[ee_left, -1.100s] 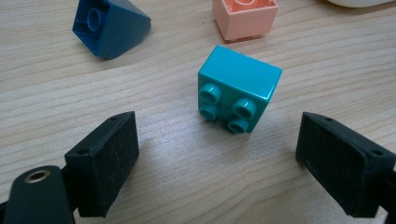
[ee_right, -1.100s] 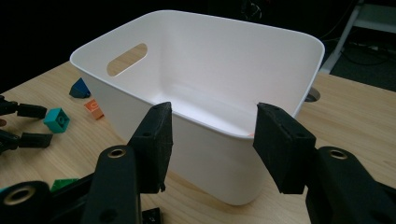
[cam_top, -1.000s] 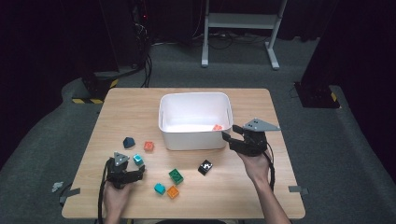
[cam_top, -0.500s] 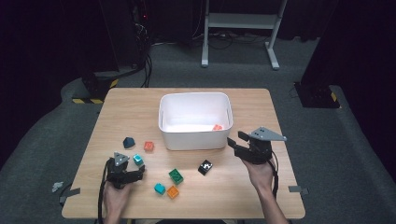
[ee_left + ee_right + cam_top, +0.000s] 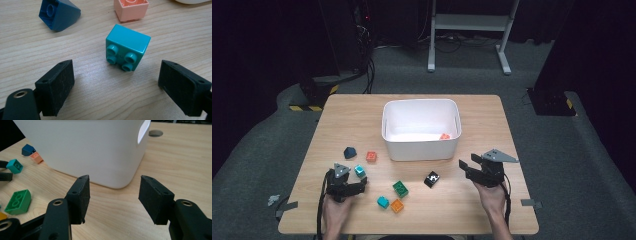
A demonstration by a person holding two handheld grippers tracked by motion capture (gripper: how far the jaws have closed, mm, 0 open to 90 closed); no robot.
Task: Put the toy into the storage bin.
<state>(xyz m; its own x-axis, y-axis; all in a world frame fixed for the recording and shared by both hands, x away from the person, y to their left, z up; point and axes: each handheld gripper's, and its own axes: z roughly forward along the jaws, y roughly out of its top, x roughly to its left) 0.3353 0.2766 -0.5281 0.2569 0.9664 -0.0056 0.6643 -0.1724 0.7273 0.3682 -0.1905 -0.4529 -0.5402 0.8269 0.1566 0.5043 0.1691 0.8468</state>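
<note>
A teal brick [image 5: 127,47] lies on its side, studs toward my left gripper [image 5: 116,75]. That gripper is open, and the brick sits just beyond its jaws, untouched. In the high view this left gripper [image 5: 357,181] rests low at the near left of the table beside the teal brick [image 5: 360,171]. My right gripper [image 5: 468,166] is near the front right corner of the white bin [image 5: 421,150]. Its jaws point left and have just been opening, with nothing between them. In the right gripper view, that gripper [image 5: 115,181] faces the bin's corner [image 5: 100,150]. A salmon brick [image 5: 444,136] lies inside the bin.
A dark blue sloped brick [image 5: 350,152] and a salmon brick [image 5: 371,156] lie beyond the teal one. A green brick [image 5: 400,188], a small teal brick [image 5: 383,202], an orange brick [image 5: 397,205] and a black brick [image 5: 431,179] are scattered in front of the bin.
My right gripper has come down and back from the bin's right rim toward the table's near side, and its jaws stand wider. The left gripper and the bricks have not moved.
</note>
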